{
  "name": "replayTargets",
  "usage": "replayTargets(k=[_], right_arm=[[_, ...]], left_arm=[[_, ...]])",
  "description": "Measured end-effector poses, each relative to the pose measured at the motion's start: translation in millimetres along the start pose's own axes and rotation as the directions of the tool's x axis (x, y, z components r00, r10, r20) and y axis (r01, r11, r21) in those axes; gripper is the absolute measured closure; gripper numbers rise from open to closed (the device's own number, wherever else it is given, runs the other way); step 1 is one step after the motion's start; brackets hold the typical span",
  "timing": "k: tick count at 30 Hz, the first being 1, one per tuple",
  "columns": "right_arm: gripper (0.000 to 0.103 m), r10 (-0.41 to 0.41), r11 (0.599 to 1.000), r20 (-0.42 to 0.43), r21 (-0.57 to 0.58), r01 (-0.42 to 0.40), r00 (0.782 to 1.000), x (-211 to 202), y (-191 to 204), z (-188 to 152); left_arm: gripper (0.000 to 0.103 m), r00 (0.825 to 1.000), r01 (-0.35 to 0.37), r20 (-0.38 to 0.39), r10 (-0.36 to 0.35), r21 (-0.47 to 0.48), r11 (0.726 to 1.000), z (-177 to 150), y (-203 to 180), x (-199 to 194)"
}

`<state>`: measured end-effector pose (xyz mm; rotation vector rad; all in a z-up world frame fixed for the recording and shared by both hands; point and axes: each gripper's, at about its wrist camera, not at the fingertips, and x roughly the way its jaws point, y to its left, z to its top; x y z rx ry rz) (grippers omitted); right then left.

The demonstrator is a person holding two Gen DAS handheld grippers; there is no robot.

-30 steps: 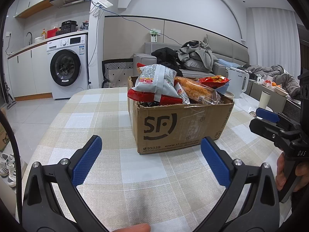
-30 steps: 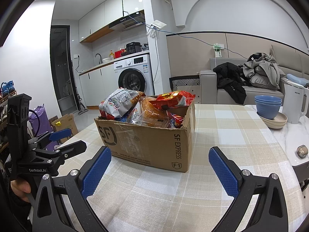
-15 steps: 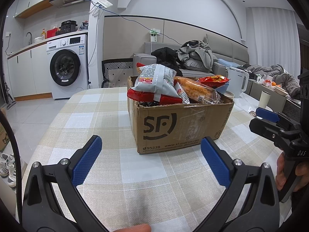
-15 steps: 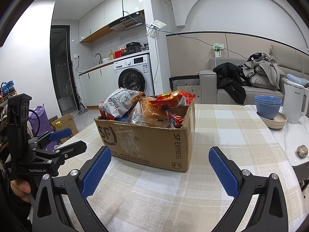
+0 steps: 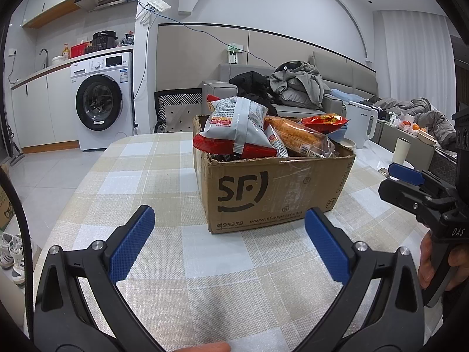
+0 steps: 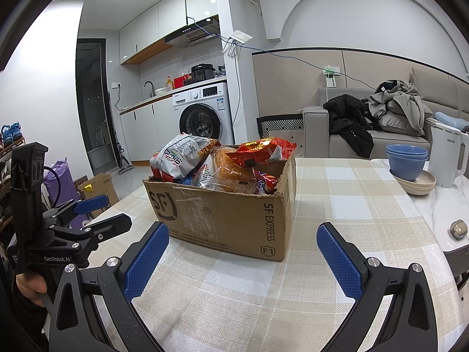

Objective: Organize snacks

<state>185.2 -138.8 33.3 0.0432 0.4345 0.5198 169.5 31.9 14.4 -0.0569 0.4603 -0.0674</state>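
A brown SF Express cardboard box (image 5: 272,193) stands on the checked tablecloth, heaped with snack packs. On top lie a grey-and-red bag (image 5: 234,126), a clear pack of orange bread (image 5: 296,138) and a red crinkly bag (image 5: 324,121). The box also shows in the right wrist view (image 6: 225,214), with the grey bag (image 6: 178,158) and the red bag (image 6: 263,149). My left gripper (image 5: 228,234) is open and empty, short of the box. My right gripper (image 6: 241,252) is open and empty, also short of the box.
Stacked blue bowls (image 6: 406,161) on beige plates and a white kettle (image 6: 448,158) stand at the table's right. A small round object (image 6: 458,228) lies near the right edge. A white cup (image 5: 403,149) stands beyond. A washing machine (image 5: 102,102) and sofa are behind.
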Motion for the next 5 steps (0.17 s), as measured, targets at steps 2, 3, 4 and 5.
replayTargets(k=[2, 3, 4, 5], right_arm=[[0.0, 0.0, 1.0, 0.0, 0.0, 0.0, 1.0, -0.1, -0.2, 0.0], [0.0, 0.0, 1.0, 0.0, 0.001, 0.0, 1.0, 0.0, -0.3, 0.0], [0.0, 0.0, 1.0, 0.0, 0.001, 0.0, 1.0, 0.0, -0.3, 0.0], [0.0, 0.0, 1.0, 0.0, 0.001, 0.0, 1.0, 0.0, -0.3, 0.0]], left_arm=[[0.001, 1.0, 0.0, 0.001, 0.0, 0.001, 1.0, 0.1, -0.1, 0.0], [0.001, 1.0, 0.0, 0.003, 0.0, 0.003, 1.0, -0.1, -0.5, 0.3], [0.001, 1.0, 0.0, 0.003, 0.0, 0.004, 1.0, -0.3, -0.8, 0.8], [0.001, 1.0, -0.001, 0.002, 0.001, 0.005, 1.0, -0.4, -1.1, 1.4]])
